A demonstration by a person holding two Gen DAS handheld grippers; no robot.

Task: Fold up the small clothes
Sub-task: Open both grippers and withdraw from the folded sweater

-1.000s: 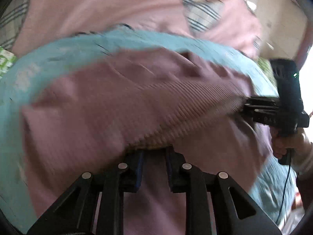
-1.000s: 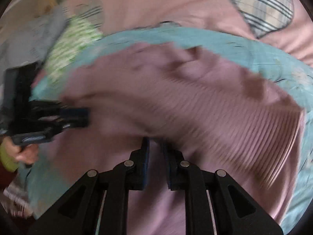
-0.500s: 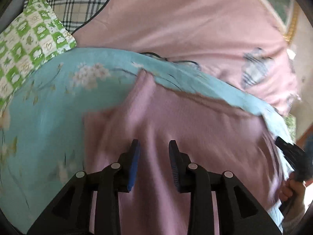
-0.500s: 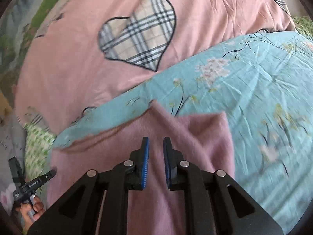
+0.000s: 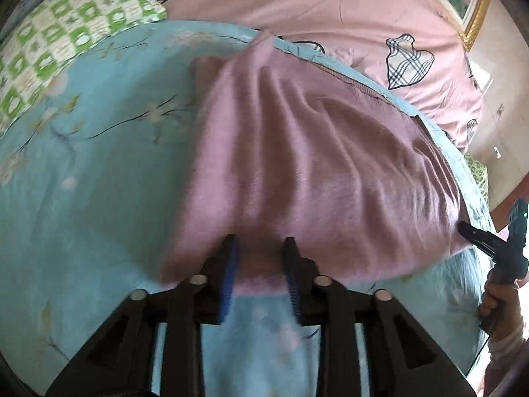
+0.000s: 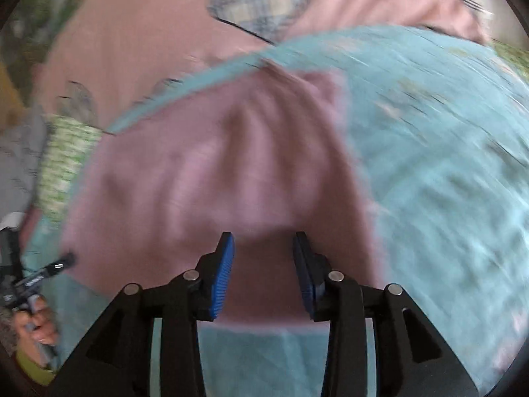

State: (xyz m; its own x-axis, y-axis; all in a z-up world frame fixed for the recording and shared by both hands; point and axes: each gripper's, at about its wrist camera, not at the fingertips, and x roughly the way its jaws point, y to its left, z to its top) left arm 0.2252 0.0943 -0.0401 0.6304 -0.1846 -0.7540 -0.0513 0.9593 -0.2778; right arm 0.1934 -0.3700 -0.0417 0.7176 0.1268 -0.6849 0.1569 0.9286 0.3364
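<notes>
Count, both wrist views. Garments: one, a mauve knit piece (image 5: pixel 314 172), lying rumpled. Under it I count one light blue floral sheet (image 5: pixel 99 182), and under that one pink cover (image 5: pixel 330 6). Plaid heart patches (image 5: pixel 408 61) on the cover: one whole in my left view, plus parts of others at the edges, total not resolvable. Green checked cloths (image 5: pixel 56 53): one at upper left of that view; a green scrap at the far right may be a second, cannot tell. Grippers: two, my left gripper (image 5: pixel 261 254) and my right gripper (image 6: pixel 263 258), two blue-padded fingers on each.
</notes>
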